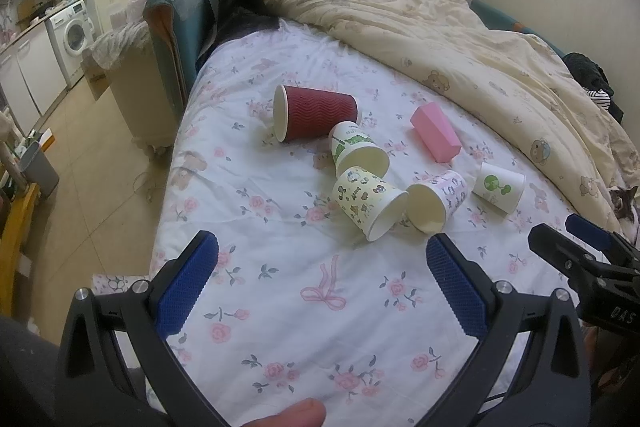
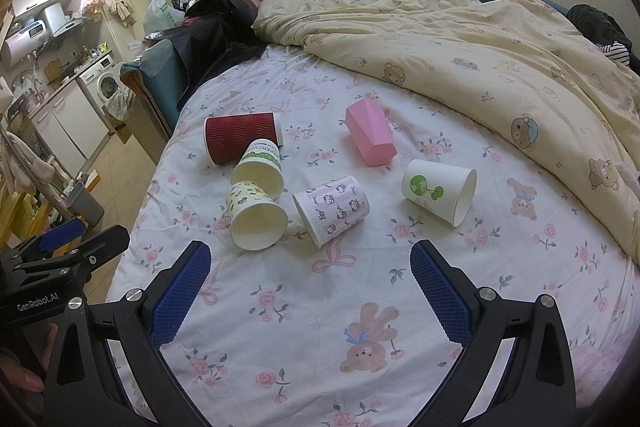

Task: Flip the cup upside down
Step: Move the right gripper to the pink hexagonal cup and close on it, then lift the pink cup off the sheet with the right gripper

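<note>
- Progress: none of the six cups stands inverted; all lie on their sides on the bed [image 2: 520,267], so flipping is not yet begun.
- Cups: red ribbed cup [image 1: 316,111], green-print cup [image 1: 358,151], yellow cartoon cup [image 1: 366,201], pink-striped cup [image 1: 438,201], globe cup [image 2: 438,191], pink faceted cup [image 2: 370,137].
- Left gripper [image 1: 322,285] and right gripper [image 2: 310,283]: jaws apart, empty, short of the cups.
- Room: the globe cup lies apart; four others cluster; the quilt [image 2: 480,47] bounds the far side.
</note>
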### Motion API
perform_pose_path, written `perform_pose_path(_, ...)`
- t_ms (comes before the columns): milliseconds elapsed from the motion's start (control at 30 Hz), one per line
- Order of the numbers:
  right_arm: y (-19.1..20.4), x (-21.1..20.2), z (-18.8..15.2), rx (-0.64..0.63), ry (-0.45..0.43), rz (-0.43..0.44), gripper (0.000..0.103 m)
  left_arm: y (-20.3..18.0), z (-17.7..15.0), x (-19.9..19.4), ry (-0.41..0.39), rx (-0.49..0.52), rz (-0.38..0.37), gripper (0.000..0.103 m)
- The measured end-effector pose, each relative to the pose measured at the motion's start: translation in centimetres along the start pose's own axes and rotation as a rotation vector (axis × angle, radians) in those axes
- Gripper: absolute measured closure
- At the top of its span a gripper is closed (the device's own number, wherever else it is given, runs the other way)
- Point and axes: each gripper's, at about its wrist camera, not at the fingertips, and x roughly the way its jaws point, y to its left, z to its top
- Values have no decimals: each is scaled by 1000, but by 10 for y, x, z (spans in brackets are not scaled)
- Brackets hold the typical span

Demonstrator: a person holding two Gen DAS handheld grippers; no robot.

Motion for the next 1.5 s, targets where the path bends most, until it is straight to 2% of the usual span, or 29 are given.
perform_pose_path(200, -4, 7, 7, 29, 36, 13, 1, -6, 20, 9, 23, 12, 4, 0)
perform_pose_path(367, -20, 23, 37, 76, 64, 12, 1, -14, 49, 25, 9, 23, 21, 0)
perform_pose_path(633, -49, 99, 85, 100, 205, -17, 1, -14, 90, 73, 20, 12, 51, 0)
perform_pose_path(833, -66, 175, 110, 51, 286, -93, 3, -7, 95, 109, 66, -13, 72, 0)
perform_pose_path(967, -73, 217, 127, 32, 325, -111, 4, 3, 94, 129, 119, -73, 63, 0)
perform_pose_path(1033, -75, 233, 130, 27, 350, -105, 10, 5, 95, 135, 114, -63, 89, 0)
perform_pose_path(1100, -77, 250, 130, 36, 387, -113, 21, 8, 96, 140, 122, -62, 96, 0)
perform_pose_path(1167, -77, 263, 129, 39, 417, -108, 23, 12, 96, 144, 134, -77, 93, 0)
perform_pose_path(1267, -74, 275, 127, 13, 435, -144, 22, 16, 94, 145, 146, -92, 102, 0)
perform_pose_path(1333, -76, 281, 126, 15, 447, -161, 25, 18, 92, 146, 151, -92, 108, 0)
perform_pose_path(1367, -78, 284, 125, 19, 454, -174, 31, 18, 93, 146, 151, -92, 111, 0)
perform_pose_path(1400, -81, 287, 125, 31, 461, -173, 43, 19, 93, 146, 149, -92, 110, 0)
perform_pose_path(1500, -89, 287, 125, 63, 463, -144, 45, 19, 94, 144, 141, -89, 114, 0)
